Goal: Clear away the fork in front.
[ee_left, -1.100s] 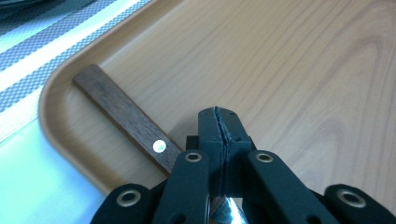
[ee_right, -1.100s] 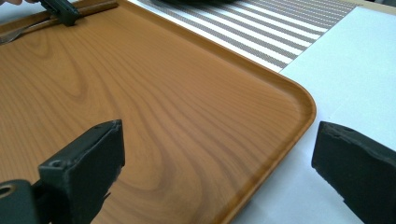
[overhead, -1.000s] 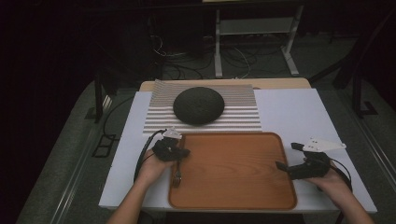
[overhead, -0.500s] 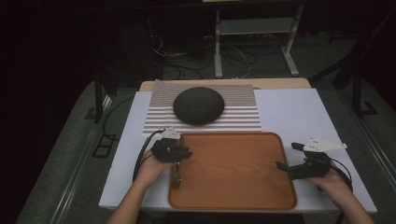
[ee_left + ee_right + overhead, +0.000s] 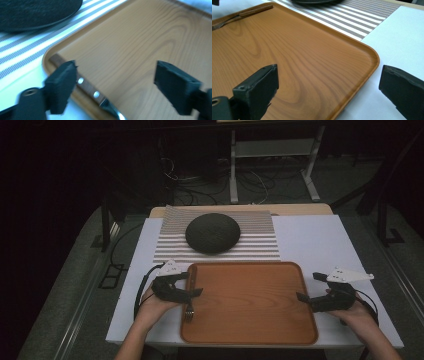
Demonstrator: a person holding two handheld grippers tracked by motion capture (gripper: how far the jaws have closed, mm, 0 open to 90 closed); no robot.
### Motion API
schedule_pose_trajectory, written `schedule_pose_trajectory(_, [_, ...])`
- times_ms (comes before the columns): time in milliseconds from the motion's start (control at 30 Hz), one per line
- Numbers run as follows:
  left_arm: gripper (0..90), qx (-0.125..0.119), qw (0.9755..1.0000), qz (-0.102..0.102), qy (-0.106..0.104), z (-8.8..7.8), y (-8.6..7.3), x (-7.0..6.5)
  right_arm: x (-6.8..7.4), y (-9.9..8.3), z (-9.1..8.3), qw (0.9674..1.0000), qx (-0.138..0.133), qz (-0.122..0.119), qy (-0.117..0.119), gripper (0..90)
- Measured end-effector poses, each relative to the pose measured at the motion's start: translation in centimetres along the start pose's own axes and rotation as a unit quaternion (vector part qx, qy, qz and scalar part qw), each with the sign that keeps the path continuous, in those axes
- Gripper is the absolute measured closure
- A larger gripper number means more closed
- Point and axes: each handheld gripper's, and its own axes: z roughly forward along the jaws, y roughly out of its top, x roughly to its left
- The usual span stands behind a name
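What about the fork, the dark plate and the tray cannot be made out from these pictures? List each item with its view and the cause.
- Fork tines: cut off by the bottom edge of the left gripper view; too small and dark in the high view.
- Fork handle: partly hidden behind the left claw, whose jaws have just been opening.
- Dark plate: cropped by the top edge in both gripper views.
- Tray: its near side is cut off in the right gripper view.

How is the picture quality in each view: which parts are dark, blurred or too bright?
High view: the room behind is nearly black, the table evenly lit, the wooden tray sharp. Left gripper view: motion blur smears the near jaws and the fork; the white cloth is washed out. Right gripper view: the tray is crisp, the near jaws soft.
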Motion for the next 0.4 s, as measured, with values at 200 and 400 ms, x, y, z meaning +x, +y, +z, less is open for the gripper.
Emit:
schedule_pose_trajectory(200, [0.2, -0.005, 0.9998, -0.002, 0.017, -0.6, -1.2, 0.2, 0.1, 0.0, 0.0, 1.0, 0.0, -0.001, 0.0, 2.7])
schedule_pose_trajectory(400, [0.0, -0.008, 0.9997, 0.001, 0.024, -0.7, -1.3, 0.2, 0.1, 0.0, 0.0, 1.0, 0.0, -0.002, 0.0, 2.7])
